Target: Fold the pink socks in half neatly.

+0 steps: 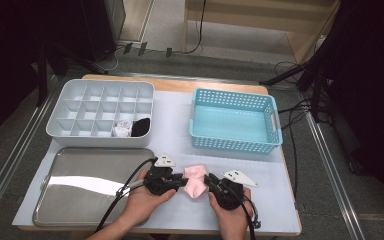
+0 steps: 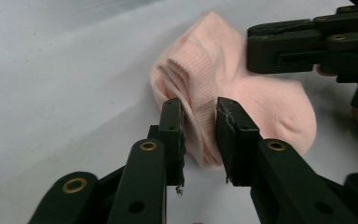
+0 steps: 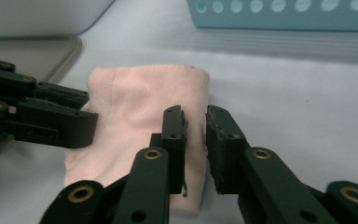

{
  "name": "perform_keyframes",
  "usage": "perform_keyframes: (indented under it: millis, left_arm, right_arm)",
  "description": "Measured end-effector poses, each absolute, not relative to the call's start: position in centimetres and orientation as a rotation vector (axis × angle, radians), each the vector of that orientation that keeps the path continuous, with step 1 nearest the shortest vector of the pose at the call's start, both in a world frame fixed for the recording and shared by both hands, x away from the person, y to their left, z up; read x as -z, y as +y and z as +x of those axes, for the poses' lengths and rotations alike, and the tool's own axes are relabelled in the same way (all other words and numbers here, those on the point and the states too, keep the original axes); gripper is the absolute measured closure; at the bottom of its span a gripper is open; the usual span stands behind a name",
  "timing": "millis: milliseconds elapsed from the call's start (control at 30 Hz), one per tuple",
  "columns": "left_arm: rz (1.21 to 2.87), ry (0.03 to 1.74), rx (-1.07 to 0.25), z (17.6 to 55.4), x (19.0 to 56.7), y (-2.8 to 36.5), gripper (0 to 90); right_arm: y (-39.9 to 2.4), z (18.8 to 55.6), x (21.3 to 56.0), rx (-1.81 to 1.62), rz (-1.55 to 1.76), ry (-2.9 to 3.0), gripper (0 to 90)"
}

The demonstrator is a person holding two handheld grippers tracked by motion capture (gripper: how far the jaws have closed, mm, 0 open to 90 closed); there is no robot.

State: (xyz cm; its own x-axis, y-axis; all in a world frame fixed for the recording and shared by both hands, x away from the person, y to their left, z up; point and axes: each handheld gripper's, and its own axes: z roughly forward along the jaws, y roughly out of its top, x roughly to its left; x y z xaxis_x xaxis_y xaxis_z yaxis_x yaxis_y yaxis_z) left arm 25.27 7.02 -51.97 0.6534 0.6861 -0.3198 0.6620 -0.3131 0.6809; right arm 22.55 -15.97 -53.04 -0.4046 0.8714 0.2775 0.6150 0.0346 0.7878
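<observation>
Sock (image 1: 196, 181) — pink, folded — lies on the surface at 6 o'clock; I've pinched its cuff in my left gripper (image 2: 199, 135) and an edge fold in my right gripper (image 3: 196, 140), so it stays bundled.

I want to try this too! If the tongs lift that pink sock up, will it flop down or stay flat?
The pink sock will probably flop: it is soft ribbed knit, already folded into layers. It looks light, so lifting should be easy. It is unlikely to slip, since fabric bunches between the left tongs and the right tongs.
</observation>
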Motion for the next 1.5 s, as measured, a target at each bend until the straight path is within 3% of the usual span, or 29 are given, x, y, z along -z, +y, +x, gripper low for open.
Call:
perform_keyframes:
  millis: [133, 233, 400, 567, 633, 733, 900, 1200, 1500]
  left_arm:
    - [2.007, 1.072, -0.054, 25.4, 52.0, 7.3, 58.2]
    - [2.004, 1.067, -0.046, 25.4, 51.9, 7.4, 59.4]
    - [2.013, 1.068, -0.04, 25.5, 52.1, 7.3, 68.6]
    - [2.021, 1.082, -0.071, 25.6, 52.2, 7.3, 66.2]
    - [2.021, 1.088, -0.078, 25.6, 52.2, 7.3, 65.3]
    - [2.021, 1.086, -0.067, 25.7, 52.3, 7.3, 63.7]
    - [2.018, 1.073, -0.01, 25.6, 52.1, 7.4, 78.4]
    - [1.99, 1.104, -0.011, 25.4, 52.1, 7.3, 82.5]
    - [1.933, 1.142, 0.064, 25.8, 52.2, 8.1, 81.6]
  right_arm:
    - [-16.7, 21.5, 52.1, -1.39, 1.517, 1.967, 77.7]
    - [-16.8, 20.7, 51.9, -1.438, 1.524, 1.943, 73.0]
    - [-16.1, 20.4, 52.5, -1.443, 1.607, 1.936, 54.9]
    - [-15.6, 20.7, 53.5, -1.35, 1.684, 1.949, 53.9]
    - [-15.6, 20.9, 53.6, -1.343, 1.688, 1.954, 55.3]
    - [-15.3, 20.8, 53.8, -1.327, 1.648, 1.975, 67.3]
    - [-15.6, 20.9, 53.7, -1.389, 1.662, 1.976, 78.4]
    - [-13.1, 19.0, 51.8, -1.361, 1.375, 1.947, 79.3]
    - [-11.4, 18.9, 52.4, -1.325, 1.298, 2.039, 78.9]
